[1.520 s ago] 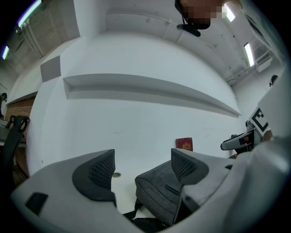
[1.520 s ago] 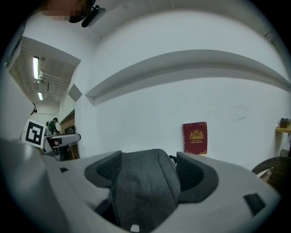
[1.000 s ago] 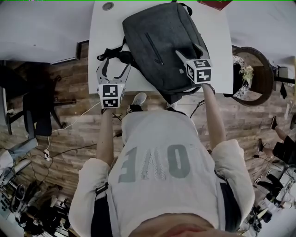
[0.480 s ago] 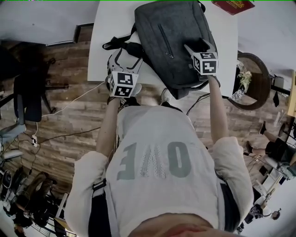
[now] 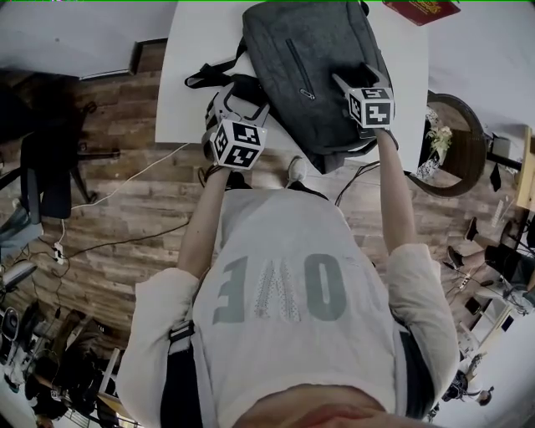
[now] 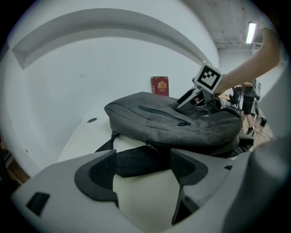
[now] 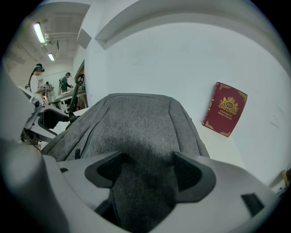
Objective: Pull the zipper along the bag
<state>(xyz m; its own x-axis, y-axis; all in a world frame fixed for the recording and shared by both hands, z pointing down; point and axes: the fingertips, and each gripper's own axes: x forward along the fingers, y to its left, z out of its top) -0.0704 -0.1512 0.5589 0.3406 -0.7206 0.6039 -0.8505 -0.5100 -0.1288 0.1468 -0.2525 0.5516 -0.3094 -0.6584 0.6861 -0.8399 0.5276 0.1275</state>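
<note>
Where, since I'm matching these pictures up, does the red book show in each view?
Head view: red book at the top edge, right.
Left gripper view: red book just above centre, behind the grey bag.
Right gripper view: red book at right, by the wall.
Shared landmark: grey bag.

Around the work area
A dark red, gold-crested booklet [image 7: 225, 109] is lying at the white tabletop's [image 5: 188, 50] far end; a round dark wooden stand [image 5: 468, 107] is standing on the plank floor [image 5: 125, 196].

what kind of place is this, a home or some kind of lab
Likely a shared lab or workshop, not a home: a white table on a plank floor with loose cables, and people under strip lights in the background.
</note>
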